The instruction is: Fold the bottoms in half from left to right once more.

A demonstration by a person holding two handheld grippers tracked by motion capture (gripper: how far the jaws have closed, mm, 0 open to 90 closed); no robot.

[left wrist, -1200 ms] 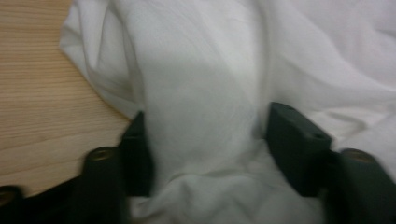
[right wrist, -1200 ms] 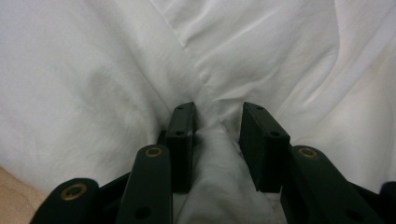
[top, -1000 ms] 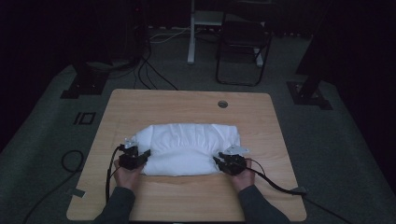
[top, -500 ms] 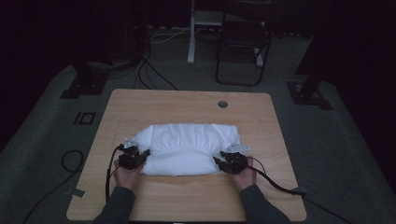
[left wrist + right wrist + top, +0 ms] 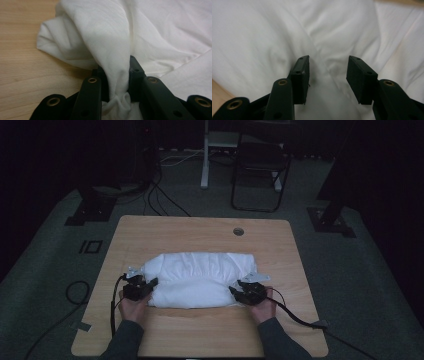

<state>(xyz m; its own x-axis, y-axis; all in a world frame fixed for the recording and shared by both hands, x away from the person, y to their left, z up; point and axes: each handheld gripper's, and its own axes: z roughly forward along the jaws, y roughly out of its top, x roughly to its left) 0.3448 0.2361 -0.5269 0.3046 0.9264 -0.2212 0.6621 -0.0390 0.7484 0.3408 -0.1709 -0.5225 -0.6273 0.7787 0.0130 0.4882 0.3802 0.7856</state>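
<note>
**White cloth lying crosswise on the table**

The folded white cloth [image 5: 200, 279] is lying on the near half of the wooden table [image 5: 200, 232], its long axis running left to right. The left gripper [image 5: 145, 285] is clamping a bunched fold at the cloth's left end, its jaws having just been closing. The right gripper [image 5: 239, 291] is standing with jaws apart over the right end, having just been opening, pressing nothing. Beyond the table, a dark chair [image 5: 260, 165] and cables [image 5: 165, 200] are sitting on grey floor.
</note>
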